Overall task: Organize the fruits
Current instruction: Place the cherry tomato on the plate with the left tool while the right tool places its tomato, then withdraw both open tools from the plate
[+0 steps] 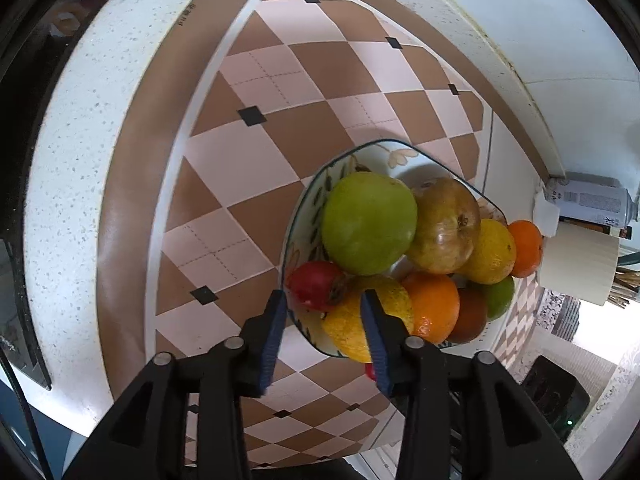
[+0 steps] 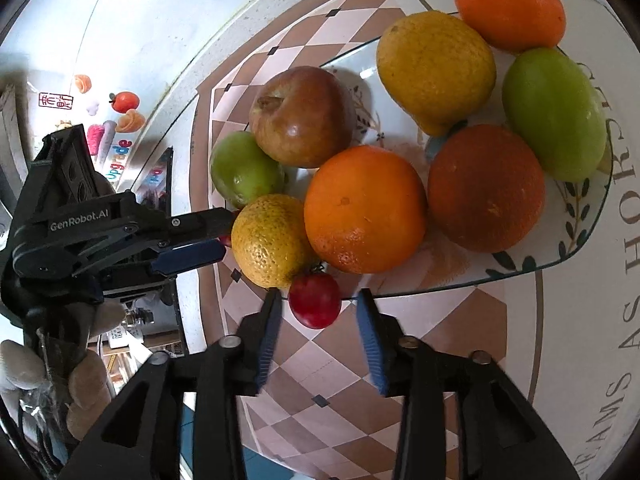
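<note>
A: From my left wrist camera, the left gripper (image 1: 324, 300) has its fingers spread, holding nothing, over the near rim of the fruit plate (image 1: 304, 208) on the checkered mat (image 1: 240, 152) covering the desk.

B: My right camera adds more: the right gripper (image 2: 318, 300) fingers are parted around a small red fruit (image 2: 315, 300) beside the plate's edge (image 2: 520, 272), not touching it. The left gripper (image 2: 216, 232) reaches toward a yellow citrus (image 2: 270, 240).
</note>
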Demonstrator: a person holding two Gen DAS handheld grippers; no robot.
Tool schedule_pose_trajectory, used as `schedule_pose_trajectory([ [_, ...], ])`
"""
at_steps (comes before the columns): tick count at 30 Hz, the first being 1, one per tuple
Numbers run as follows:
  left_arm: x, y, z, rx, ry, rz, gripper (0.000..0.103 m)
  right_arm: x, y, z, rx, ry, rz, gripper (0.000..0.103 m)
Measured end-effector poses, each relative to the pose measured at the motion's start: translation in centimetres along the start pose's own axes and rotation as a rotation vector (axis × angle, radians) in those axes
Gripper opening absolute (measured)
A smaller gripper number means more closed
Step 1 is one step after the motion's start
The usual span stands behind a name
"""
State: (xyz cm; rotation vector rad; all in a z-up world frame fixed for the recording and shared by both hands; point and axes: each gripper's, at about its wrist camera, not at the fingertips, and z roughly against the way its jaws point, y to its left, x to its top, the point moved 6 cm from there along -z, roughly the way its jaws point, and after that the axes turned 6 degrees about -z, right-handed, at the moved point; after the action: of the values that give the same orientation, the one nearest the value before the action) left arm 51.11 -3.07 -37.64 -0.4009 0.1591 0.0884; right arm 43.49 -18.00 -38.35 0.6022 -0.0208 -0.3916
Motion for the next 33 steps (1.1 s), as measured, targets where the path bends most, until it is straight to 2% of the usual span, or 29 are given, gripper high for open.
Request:
schedule_pose_trajectory([
  [1, 0.0, 0.1, 0.1, -0.006, -0.005, 0.004, 0.052, 0.0, 0.0, 0.1, -0.002, -0.004, -0.004, 0.054],
  [2, 0.0, 0.2, 0.2, -0.002, -0.01, 0.008, 0.056, 0.0, -0.1, 0.1, -0.004, -0.003, -0.007, 0.054],
  [4, -0.2, 0.5, 0.5, 0.006, -0.018, 0.006, 0.057, -0.1, -0.2, 0.3, -0.01, 0.0, -0.012, 0.054],
  [6, -0.5, 0.7, 1.0, 0.04, -0.034, -0.01, 0.057, -0.4, -0.3, 0.8, -0.023, 0.0, -0.006, 0.06],
  [8, -1.0, 0.8, 1.8, 0.078, -0.068, -0.034, 0.068, -0.8, -0.5, 1.9, -0.072, -0.025, 0.029, 0.084],
  [9, -1.3, 0.9, 2.2, 0.108, -0.087, -0.04, 0.081, -1.0, -0.5, 2.8, -0.113, -0.047, 0.056, 0.088],
  [10, -1.6, 1.0, 2.7, 0.142, -0.107, -0.053, 0.086, -1.1, -0.6, 3.4, -0.145, -0.064, 0.075, 0.09],
  [12, -2.7, 1.0, 3.4, 0.219, -0.139, -0.087, 0.087, -1.1, -0.8, 5.0, -0.214, -0.103, 0.117, 0.09],
  [15, -4.5, 0.6, 4.0, 0.295, -0.166, -0.126, 0.098, -1.0, -1.3, 7.6, -0.313, -0.16, 0.159, 0.093],
  [20, -7.8, -1.2, 5.3, 0.372, -0.244, -0.184, 0.098, -0.5, -1.5, 11.4, -0.388, -0.245, 0.215, 0.096],
  [24, -10.1, -3.2, 6.8, 0.43, -0.32, -0.223, 0.098, -1.0, -1.2, 13.6, -0.407, -0.286, 0.257, 0.096],
  [28, -11.9, -5.0, 8.7, 0.448, -0.398, -0.251, 0.098, -2.3, -0.5, 16.2, -0.401, -0.337, 0.287, 0.096],
  [33, -15.1, -7.1, 11.8, 0.464, -0.498, -0.298, 0.098, -6.0, 0.4, 20.0, -0.379, -0.416, 0.291, 0.097],
])
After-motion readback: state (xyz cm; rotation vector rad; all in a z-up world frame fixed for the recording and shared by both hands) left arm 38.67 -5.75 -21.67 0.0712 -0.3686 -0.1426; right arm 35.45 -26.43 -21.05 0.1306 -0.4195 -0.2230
